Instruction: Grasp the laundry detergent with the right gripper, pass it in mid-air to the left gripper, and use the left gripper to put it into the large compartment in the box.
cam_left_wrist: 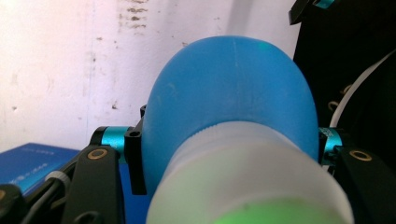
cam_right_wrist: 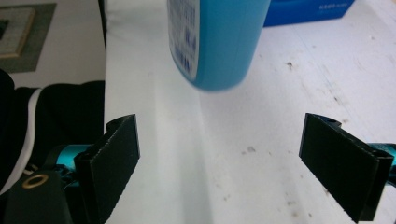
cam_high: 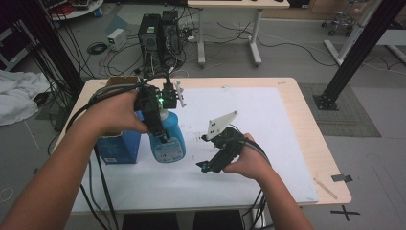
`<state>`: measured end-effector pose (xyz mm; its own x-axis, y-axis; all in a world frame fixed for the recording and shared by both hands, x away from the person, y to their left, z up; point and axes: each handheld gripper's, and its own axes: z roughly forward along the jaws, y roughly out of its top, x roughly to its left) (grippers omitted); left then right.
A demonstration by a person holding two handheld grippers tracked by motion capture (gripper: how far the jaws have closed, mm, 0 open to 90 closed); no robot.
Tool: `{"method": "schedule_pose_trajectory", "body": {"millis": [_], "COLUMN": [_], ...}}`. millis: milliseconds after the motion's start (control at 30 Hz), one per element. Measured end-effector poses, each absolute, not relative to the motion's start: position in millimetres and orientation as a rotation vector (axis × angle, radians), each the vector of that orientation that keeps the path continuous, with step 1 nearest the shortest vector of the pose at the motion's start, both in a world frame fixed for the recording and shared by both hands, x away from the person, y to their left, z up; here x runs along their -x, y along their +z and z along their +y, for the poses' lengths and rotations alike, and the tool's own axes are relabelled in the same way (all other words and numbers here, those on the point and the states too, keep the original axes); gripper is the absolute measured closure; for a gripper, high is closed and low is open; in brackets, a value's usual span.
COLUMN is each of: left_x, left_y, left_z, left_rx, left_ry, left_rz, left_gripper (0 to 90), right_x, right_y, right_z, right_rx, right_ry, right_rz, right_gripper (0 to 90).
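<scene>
A blue plastic bottle (cam_high: 168,143) with a white cap (cam_left_wrist: 247,182) and a printed label is held tilted, its base just above the white mat (cam_high: 268,139). My left gripper (cam_high: 163,135) comes down from above and is shut on the bottle's rounded shoulder (cam_left_wrist: 229,93), with one jaw on each side. My right gripper (cam_high: 203,152) sits low to the right of the bottle and points toward it. In the right gripper view its jaws stand wide open (cam_right_wrist: 243,158) with only bare mat between them, and the bottle's base (cam_right_wrist: 219,56) hangs just ahead.
A dark blue box (cam_high: 117,146) stands directly left of the bottle, also in the right gripper view (cam_right_wrist: 308,11). The mat covers most of the wooden table (cam_high: 313,143). A thin wooden stick (cam_high: 325,188) and a black tape piece (cam_high: 341,178) lie at the right front corner.
</scene>
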<state>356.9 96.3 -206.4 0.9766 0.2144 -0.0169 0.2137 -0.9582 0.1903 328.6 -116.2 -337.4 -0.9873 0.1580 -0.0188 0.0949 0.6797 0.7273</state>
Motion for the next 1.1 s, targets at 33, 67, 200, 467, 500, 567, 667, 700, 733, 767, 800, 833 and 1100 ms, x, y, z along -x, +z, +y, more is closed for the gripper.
{"method": "schedule_pose_trajectory", "body": {"millis": [33, 67, 200, 467, 500, 567, 667, 700, 733, 767, 800, 833, 1100], "left_x": [-357.6, -358.1, -361.0, -369.8, -371.4, -374.4, -377.0, -379.1, -380.5, -381.2, -381.2, -383.5, -387.1], "left_y": [-204.8, -202.8, -195.2, -170.9, -167.8, -161.8, -155.8, -149.7, -146.7, -143.9, -143.9, -138.7, -122.2], "left_z": [97.7, 99.0, 104.2, 121.2, 124.1, 130.0, 136.1, 142.2, 145.6, 148.9, 148.9, 156.0, 186.0], "left_rx": [-2.929, -2.93, -2.932, -2.926, -2.92, -2.906, -2.893, -2.878, -2.873, -2.862, -2.862, -2.848, -2.778], "left_ry": [0.01, 0.01, 0.031, 0.058, 0.056, 0.061, 0.069, 0.08, 0.082, 0.082, 0.082, 0.08, 0.104], "left_rz": [0.33, 0.345, 0.396, 0.559, 0.573, 0.613, 0.654, 0.703, 0.727, 0.756, 0.756, 0.804, 1.008], "left_gripper": [39.1, 39.1, 39.1, 39.1, 39.1, 39.0, 39.0, 39.0, 39.0, 39.1, 39.0, 39.0, 39.0], "right_x": [-329.0, -329.5, -331.0, -333.8, -333.7, -334.0, -333.3, -333.1, -333.1, -333.3, -333.3, -333.4, -337.1], "right_y": [-336.4, -335.7, -332.4, -324.6, -322.7, -321.9, -320.5, -319.8, -318.1, -317.3, -317.3, -316.6, -314.5], "right_z": [-117.6, -118.7, -122.3, -125.0, -125.7, -125.9, -126.5, -126.8, -127.5, -127.9, -127.9, -128.2, -130.9], "right_rx": [-0.213, -0.214, -0.216, -0.217, -0.213, -0.2, -0.204, -0.204, -0.206, -0.205, -0.205, -0.209, -0.223], "right_ry": [1.195, 1.186, 1.138, 0.984, 0.917, 0.882, 0.862, 0.852, 0.832, 0.821, 0.821, 0.814, 0.716], "right_rz": [2.815, 2.816, 2.832, 2.894, 2.926, 2.935, 2.95, 2.952, 2.961, 2.964, 2.964, 2.965, 3.005], "right_gripper": [11.5, 11.5, 11.5, 11.5, 11.5, 11.5, 11.5, 11.5, 11.5, 11.5, 11.5, 11.5, 11.5]}}
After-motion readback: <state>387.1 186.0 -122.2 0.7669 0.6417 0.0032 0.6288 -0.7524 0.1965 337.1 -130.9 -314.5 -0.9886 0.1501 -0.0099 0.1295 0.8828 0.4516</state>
